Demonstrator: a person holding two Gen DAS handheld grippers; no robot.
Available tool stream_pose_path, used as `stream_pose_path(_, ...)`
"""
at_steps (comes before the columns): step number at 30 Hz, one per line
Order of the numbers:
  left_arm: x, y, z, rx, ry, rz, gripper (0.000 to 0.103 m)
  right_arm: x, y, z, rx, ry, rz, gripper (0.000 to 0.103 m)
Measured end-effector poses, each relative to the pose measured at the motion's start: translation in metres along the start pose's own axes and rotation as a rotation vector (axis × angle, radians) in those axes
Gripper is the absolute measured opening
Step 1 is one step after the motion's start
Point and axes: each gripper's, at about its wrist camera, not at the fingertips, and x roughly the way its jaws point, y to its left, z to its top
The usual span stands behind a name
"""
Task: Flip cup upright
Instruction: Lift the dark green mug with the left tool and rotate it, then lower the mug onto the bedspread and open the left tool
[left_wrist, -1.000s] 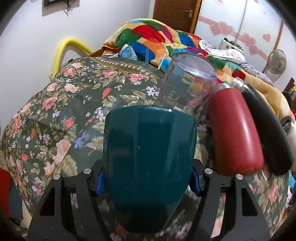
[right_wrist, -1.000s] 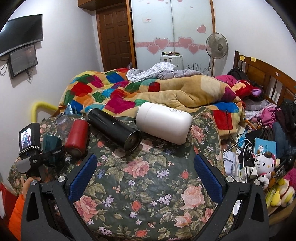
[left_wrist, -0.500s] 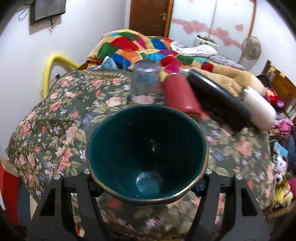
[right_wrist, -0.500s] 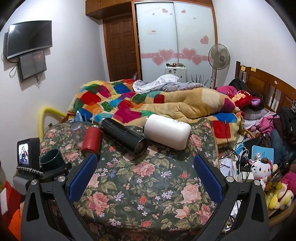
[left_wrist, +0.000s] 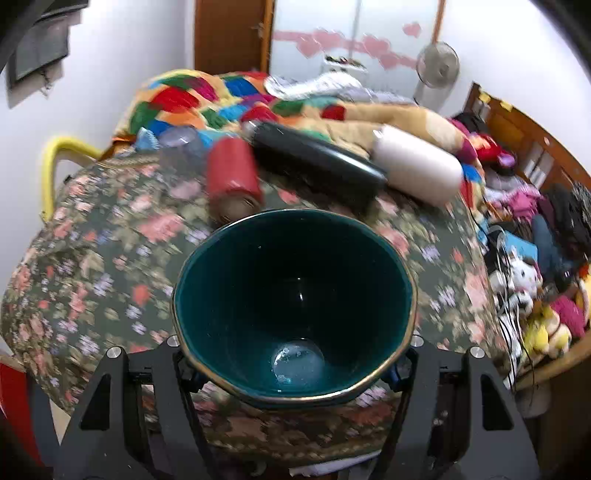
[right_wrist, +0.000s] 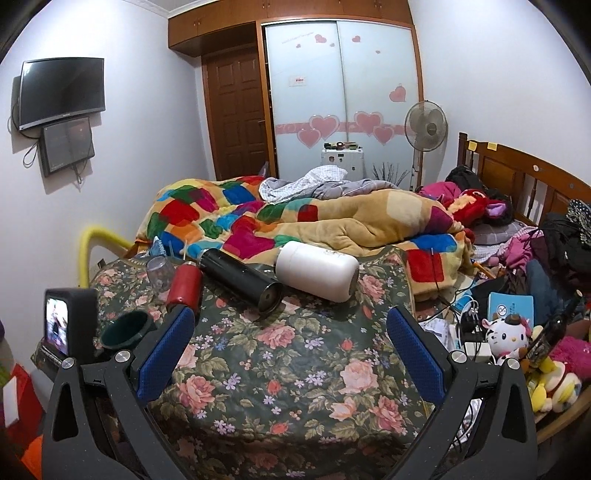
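Observation:
My left gripper (left_wrist: 293, 363) is shut on a dark teal cup (left_wrist: 295, 306) with a gold rim. The cup's mouth faces up and toward the camera, and I hold it above the near left part of the floral-covered table (left_wrist: 103, 266). In the right wrist view the cup (right_wrist: 125, 328) shows at the left, mouth up, beside the left gripper's camera unit (right_wrist: 68, 325). My right gripper (right_wrist: 290, 345) is open and empty above the table's middle front.
A clear glass (right_wrist: 159, 271), a red bottle (right_wrist: 184, 286), a black flask (right_wrist: 240, 280) and a white flask (right_wrist: 317, 271) lie across the table's far side. A bed with a patchwork quilt (right_wrist: 295, 221) is behind. Clutter and toys (right_wrist: 509, 332) sit to the right.
The cup turned from bottom-up to mouth-up in my left gripper, which rose and pulled back from the bottles. My right gripper also rose and drew back, still open.

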Motion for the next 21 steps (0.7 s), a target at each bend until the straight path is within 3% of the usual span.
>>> stream_pose_path(10,0.037,-0.042,-0.012,0.040,0.142,-0.123,0.068,0.001,-0.009,-0.012,-0.001,0.022,-0.003,0.103)
stream_pose_path(21,0.072,-0.065,0.005,0.091,0.176,-0.140,0.068,0.020,-0.018,-0.017,0.019,0.066,-0.007,0.103)
